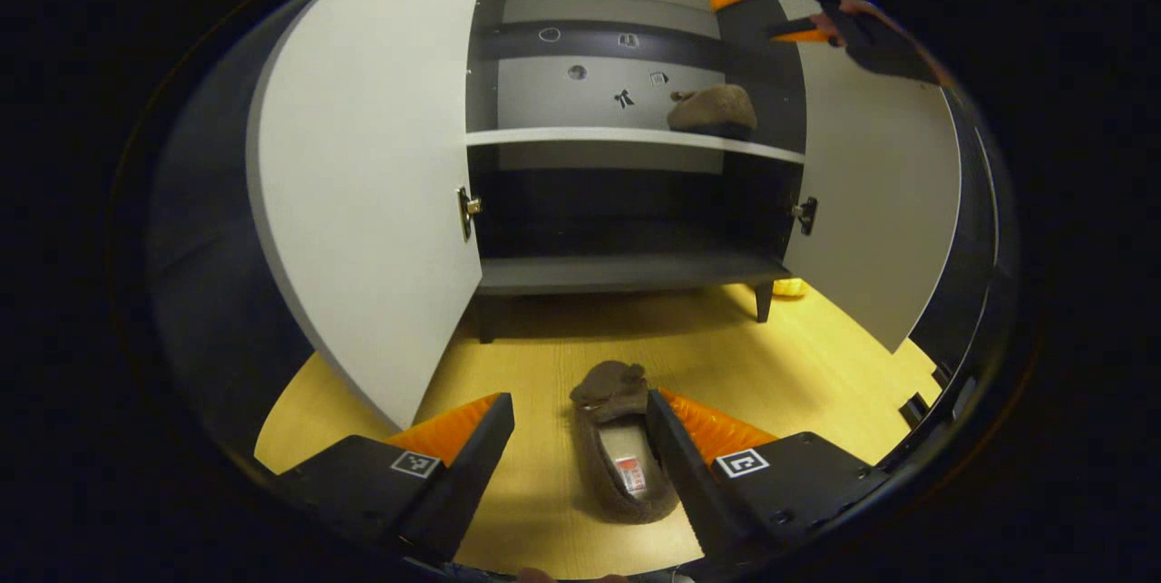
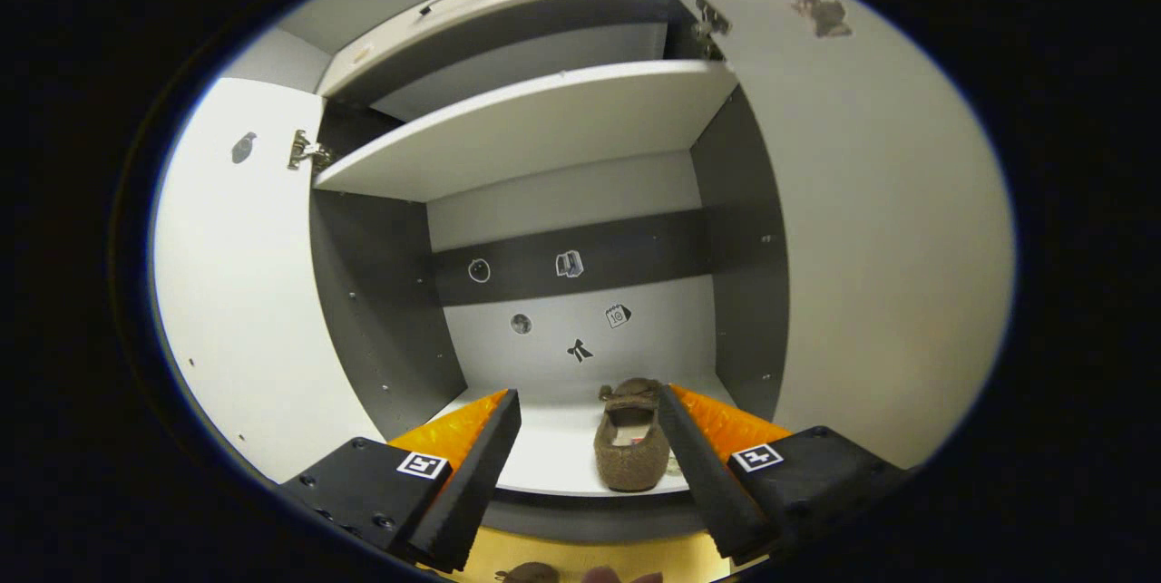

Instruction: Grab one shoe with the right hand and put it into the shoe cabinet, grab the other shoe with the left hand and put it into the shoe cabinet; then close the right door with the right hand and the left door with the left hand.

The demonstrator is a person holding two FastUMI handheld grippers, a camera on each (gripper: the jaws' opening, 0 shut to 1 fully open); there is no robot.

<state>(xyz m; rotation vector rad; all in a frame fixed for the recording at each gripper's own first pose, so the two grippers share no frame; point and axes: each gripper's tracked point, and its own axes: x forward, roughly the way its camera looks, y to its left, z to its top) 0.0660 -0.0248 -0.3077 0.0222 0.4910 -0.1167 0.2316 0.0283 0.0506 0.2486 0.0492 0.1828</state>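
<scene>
A fuzzy, cloth-like brown shoe [image 1: 621,447] is seen at 6 o'clock on a smooth, wood-grain floor [image 1: 816,365] with a slight sheen. The cabinet doors [image 1: 363,202] are finished in smooth matt white board, the hinge [image 1: 468,207] in shiny metal. The second shoe [image 2: 632,442], of rough cloth, is set on a smooth white shelf [image 2: 553,456].

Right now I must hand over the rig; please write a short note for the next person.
Right gripper: open, in front of the cabinet shelf, first shoe lying there.
Left gripper: open, low over the floor, second shoe between its fingers, not gripped.
Both doors, left door and right door, are open.
Done: one shoe stored.
Left: grab and store the second shoe, close right door, then left.
</scene>
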